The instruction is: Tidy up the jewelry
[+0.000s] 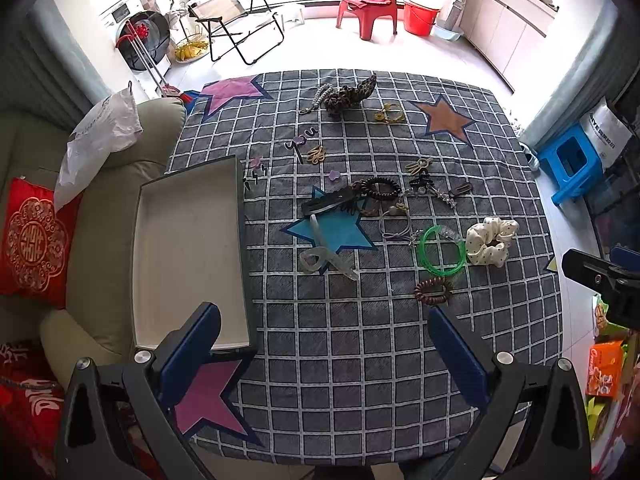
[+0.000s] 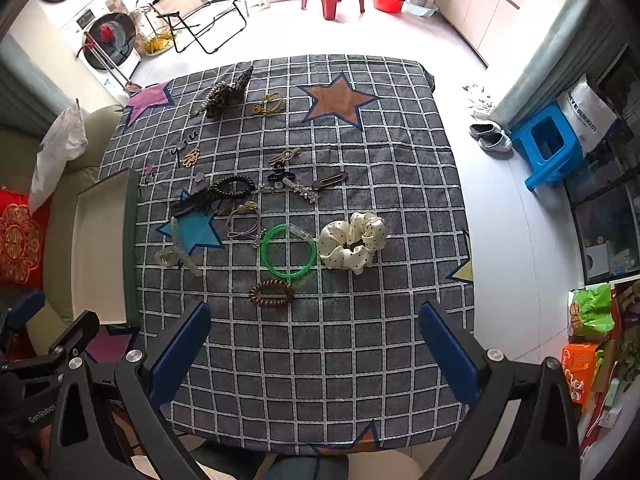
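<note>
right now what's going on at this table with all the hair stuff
A person holds a gripper in each hand above a checked tablecloth, and both the left gripper and the right gripper are open and empty. The white box at the left edge holds nothing yet. The pieces lie scattered on the cloth: a green bangle, a polka-dot scrunchie, a brown coil hair tie and assorted clips. Sorting does not appear to have started.

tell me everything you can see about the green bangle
The green bangle is a thin, translucent bright-green ring that looks like plastic. It lies flat on the checked cloth, beside the cream dotted scrunchie, which sits to its right, touching or nearly so. A clear strip crosses its far edge, and a brown coil hair tie lies just nearer the camera. Neither gripper touches it.
</note>
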The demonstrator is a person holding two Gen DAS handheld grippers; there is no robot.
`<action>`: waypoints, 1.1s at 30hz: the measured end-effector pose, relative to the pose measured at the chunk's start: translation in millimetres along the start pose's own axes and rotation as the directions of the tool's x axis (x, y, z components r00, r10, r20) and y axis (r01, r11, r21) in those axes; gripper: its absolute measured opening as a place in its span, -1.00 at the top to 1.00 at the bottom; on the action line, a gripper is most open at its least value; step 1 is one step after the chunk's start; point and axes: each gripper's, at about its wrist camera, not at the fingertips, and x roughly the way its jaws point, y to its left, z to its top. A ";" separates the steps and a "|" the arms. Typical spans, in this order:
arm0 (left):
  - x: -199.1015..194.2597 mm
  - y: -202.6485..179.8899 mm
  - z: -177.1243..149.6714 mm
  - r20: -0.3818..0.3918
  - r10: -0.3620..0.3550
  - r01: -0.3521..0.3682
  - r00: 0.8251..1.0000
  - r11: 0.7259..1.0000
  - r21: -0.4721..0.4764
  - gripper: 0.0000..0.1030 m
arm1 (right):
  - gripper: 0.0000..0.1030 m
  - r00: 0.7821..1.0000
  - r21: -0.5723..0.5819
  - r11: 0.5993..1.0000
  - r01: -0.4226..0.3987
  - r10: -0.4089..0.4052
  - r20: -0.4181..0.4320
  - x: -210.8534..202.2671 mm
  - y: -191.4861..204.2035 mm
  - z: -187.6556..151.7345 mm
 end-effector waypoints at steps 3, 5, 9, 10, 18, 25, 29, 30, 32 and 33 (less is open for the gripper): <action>-0.3 -1.8 1.8 0.000 -0.001 0.001 1.000 1.000 0.002 -1.00 | -1.00 1.000 -0.001 1.000 0.000 0.000 0.000 -0.1 -0.3 0.2; -0.2 -0.3 0.1 0.002 0.000 0.000 1.000 1.000 0.002 -1.00 | -1.00 1.000 -0.003 1.000 0.000 0.000 0.001 -0.1 -0.2 0.3; -0.3 -2.0 2.1 0.001 0.001 -0.001 1.000 1.000 0.001 -1.00 | -1.00 1.000 -0.005 1.000 0.000 0.000 0.001 0.2 -0.3 0.7; -0.4 -2.0 2.1 0.002 0.000 0.000 1.000 1.000 0.001 -1.00 | -1.00 1.000 -0.005 1.000 0.000 0.000 0.001 0.1 0.1 0.8; 4.1 -1.9 1.1 0.006 -0.001 0.001 1.000 1.000 0.000 -1.00 | -1.00 1.000 -0.004 1.000 0.001 -0.001 0.001 0.0 0.6 1.1; 4.1 -1.9 1.2 0.005 -0.004 0.004 1.000 1.000 -0.002 -1.00 | -1.00 1.000 -0.005 1.000 0.001 -0.001 0.001 -0.2 0.5 1.2; 5.2 -0.1 -0.4 0.004 -0.004 0.004 1.000 1.000 -0.002 -1.00 | -1.00 1.000 -0.005 1.000 0.000 0.000 0.002 -0.3 0.3 1.1; 4.2 -1.8 1.4 0.001 -0.005 0.005 1.000 1.000 -0.003 -1.00 | -1.00 1.000 -0.005 1.000 0.001 -0.001 0.002 -0.2 0.3 1.1; 5.4 0.0 0.0 0.002 -0.004 0.004 1.000 1.000 -0.004 -1.00 | -1.00 1.000 -0.005 1.000 0.000 0.000 0.001 -0.4 0.2 1.0; 5.3 -0.1 -0.1 0.002 -0.004 0.004 1.000 1.000 -0.004 -1.00 | -1.00 1.000 -0.005 1.000 0.000 0.000 0.002 -0.4 0.2 0.9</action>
